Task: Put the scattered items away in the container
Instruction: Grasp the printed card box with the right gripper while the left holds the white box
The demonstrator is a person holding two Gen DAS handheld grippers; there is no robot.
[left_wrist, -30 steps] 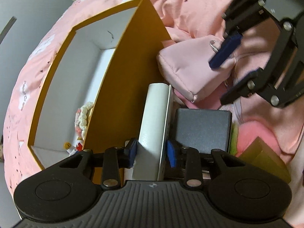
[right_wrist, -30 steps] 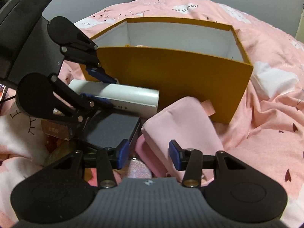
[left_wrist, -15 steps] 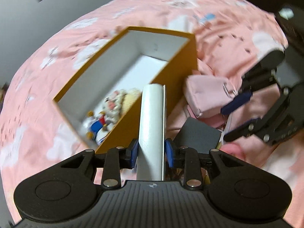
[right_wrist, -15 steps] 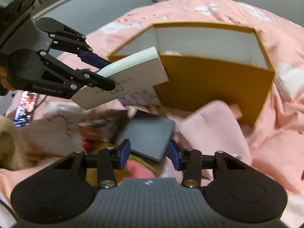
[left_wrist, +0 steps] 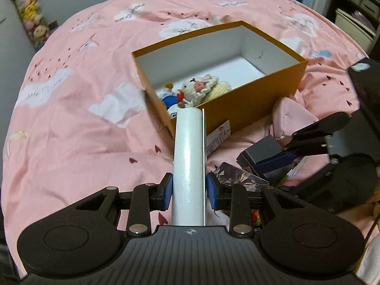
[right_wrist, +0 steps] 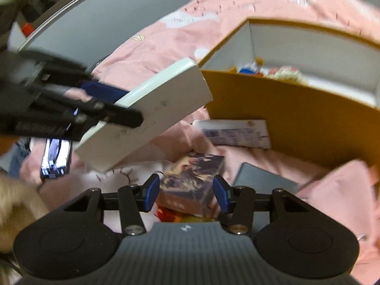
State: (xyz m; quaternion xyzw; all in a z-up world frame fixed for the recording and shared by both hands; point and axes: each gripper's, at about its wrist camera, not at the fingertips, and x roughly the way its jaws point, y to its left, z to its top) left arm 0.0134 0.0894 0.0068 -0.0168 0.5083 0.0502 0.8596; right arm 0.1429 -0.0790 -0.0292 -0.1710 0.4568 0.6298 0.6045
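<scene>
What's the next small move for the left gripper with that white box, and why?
Probably carry it forward over the orange container's near wall, then release. The left gripper is shut on the white box, held clear of the bedding, its far end just short of the rim; plush toys fill only one end.

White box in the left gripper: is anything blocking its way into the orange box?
Nothing visible. The white box is clamped in the left gripper, near the open orange box. Toys fill one end; the rest is bare.

Both wrist views look steeply down, sharing the orange box (left_wrist: 256, 99) (right_wrist: 285, 109)
</scene>
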